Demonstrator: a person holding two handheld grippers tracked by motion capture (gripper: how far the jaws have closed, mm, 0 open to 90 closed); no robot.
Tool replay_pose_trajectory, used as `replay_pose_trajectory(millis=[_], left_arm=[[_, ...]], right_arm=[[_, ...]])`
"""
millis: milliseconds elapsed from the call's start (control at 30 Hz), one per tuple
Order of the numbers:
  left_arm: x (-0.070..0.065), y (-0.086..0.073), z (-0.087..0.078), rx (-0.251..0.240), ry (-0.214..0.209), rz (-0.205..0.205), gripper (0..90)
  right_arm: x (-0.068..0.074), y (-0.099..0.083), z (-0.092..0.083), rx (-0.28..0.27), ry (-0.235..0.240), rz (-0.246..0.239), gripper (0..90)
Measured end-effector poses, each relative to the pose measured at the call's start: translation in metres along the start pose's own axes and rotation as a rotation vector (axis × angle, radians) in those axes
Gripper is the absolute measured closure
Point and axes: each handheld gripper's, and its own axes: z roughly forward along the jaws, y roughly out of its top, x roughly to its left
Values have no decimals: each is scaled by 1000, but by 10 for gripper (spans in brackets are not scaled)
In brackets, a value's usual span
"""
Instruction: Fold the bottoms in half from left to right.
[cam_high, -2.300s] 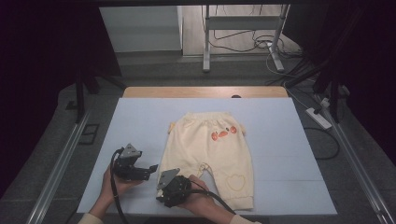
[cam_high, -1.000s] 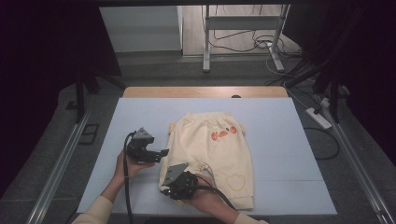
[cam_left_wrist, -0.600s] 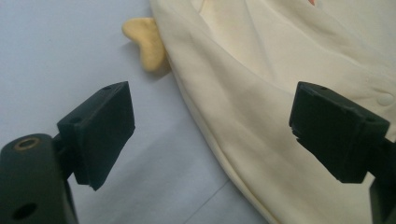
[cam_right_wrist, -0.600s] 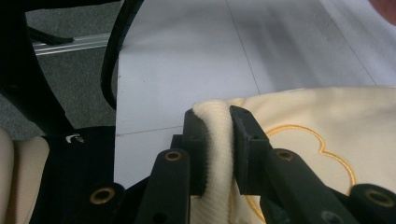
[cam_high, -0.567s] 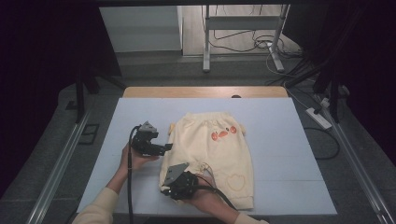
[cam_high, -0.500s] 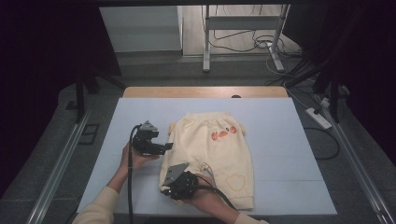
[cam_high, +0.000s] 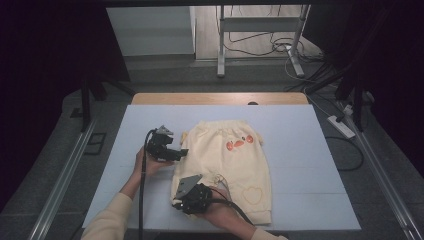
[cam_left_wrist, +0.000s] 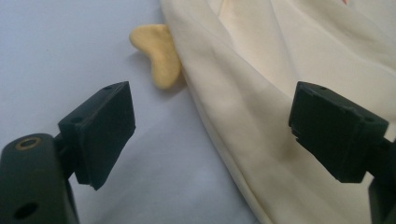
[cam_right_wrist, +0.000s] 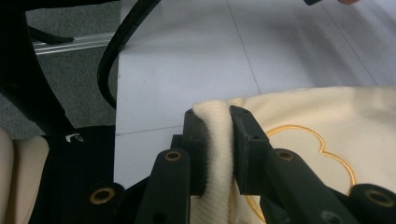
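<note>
Cream baby pants (cam_high: 235, 160) with orange prints and a heart outline lie flat on the pale foam table top (cam_high: 300, 150). My left gripper (cam_high: 181, 151) sits at the pants' left edge near the waist. In the left gripper view its jaws stand wide open (cam_left_wrist: 219, 130) over that cloth edge (cam_left_wrist: 243, 116), beside a small yellow tab (cam_left_wrist: 159, 51). My right gripper (cam_high: 177, 202) is at the lower left leg end. The right gripper view shows it (cam_right_wrist: 215, 119) shut on the ribbed cuff (cam_right_wrist: 217, 149), with a stitched outline (cam_right_wrist: 322, 149) alongside.
A wooden table edge (cam_high: 220, 98) runs along the back of the foam top. Metal rails (cam_high: 57, 190) flank the table on both sides. A power strip (cam_high: 340, 126) and cables lie on the floor to the right. The left gripper's black cable (cam_high: 141, 200) trails toward the person.
My left gripper has moved away from the person along the pants' left edge, toward the waist, and closer to the cloth. The right gripper has stayed put, holding the cuff.
</note>
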Motion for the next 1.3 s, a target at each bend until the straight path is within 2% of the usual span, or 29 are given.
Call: replay_pose_trajectory(millis=[267, 700, 900, 1300], left_arm=[[6, 9, 13, 17, 13, -7, 145], [10, 20, 32, 29, 0, -16, 148], [13, 21, 40, 35, 5, -50, 148], [13, 18, 43, 47, 1, -68, 183]], right_arm=[[0, -1, 1, 0, 2, 3, 767], [0, -1, 1, 2, 2, 3, 767], [1, -2, 1, 4, 1, 3, 767], [1, -2, 1, 12, 1, 1, 767]])
